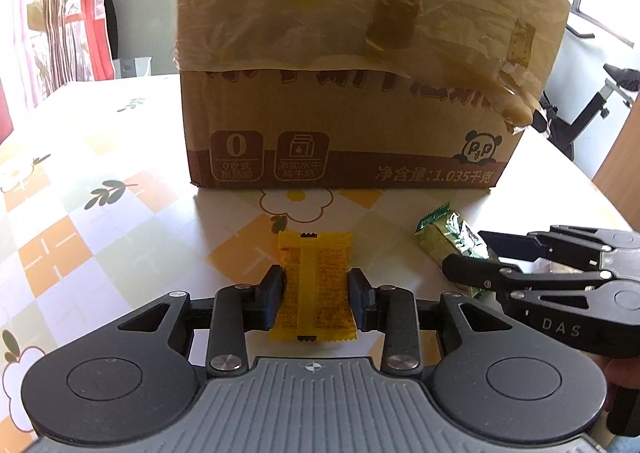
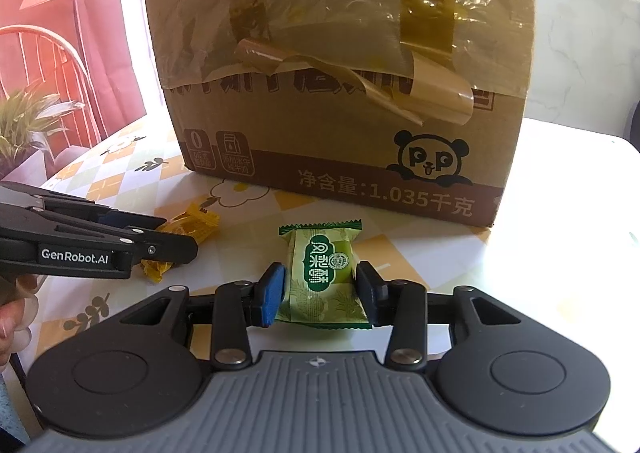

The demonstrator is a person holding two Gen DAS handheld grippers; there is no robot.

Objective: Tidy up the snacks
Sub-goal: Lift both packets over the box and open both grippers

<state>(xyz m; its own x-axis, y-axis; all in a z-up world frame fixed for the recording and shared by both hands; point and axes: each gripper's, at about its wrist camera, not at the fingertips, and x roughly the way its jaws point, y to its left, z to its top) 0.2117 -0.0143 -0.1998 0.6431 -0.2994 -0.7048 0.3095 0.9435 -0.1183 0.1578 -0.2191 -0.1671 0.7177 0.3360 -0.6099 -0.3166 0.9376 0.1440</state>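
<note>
A yellow snack packet (image 1: pixel 308 261) lies lengthwise between the fingers of my left gripper (image 1: pixel 316 293), which is shut on its sides just above the flowered tablecloth (image 1: pixel 120 213). To its right, my right gripper (image 1: pixel 468 249) is shut on a green snack packet (image 1: pixel 444 229). In the right wrist view the green packet (image 2: pixel 324 257) sits face up between the pads of the right gripper (image 2: pixel 320 289). The left gripper (image 2: pixel 178 235) comes in from the left with the yellow packet (image 2: pixel 200 221) crumpled in it. A hand (image 2: pixel 12 317) holds that tool.
A large taped cardboard box (image 1: pixel 340 113) with a panda logo (image 2: pixel 430 161) stands on the table right behind both packets. The table (image 2: pixel 540 253) continues to the box's right. A chair (image 2: pixel 48 53), a lamp and a plant stand beyond the left edge; an exercise machine (image 1: pixel 592 109) stands off to the right.
</note>
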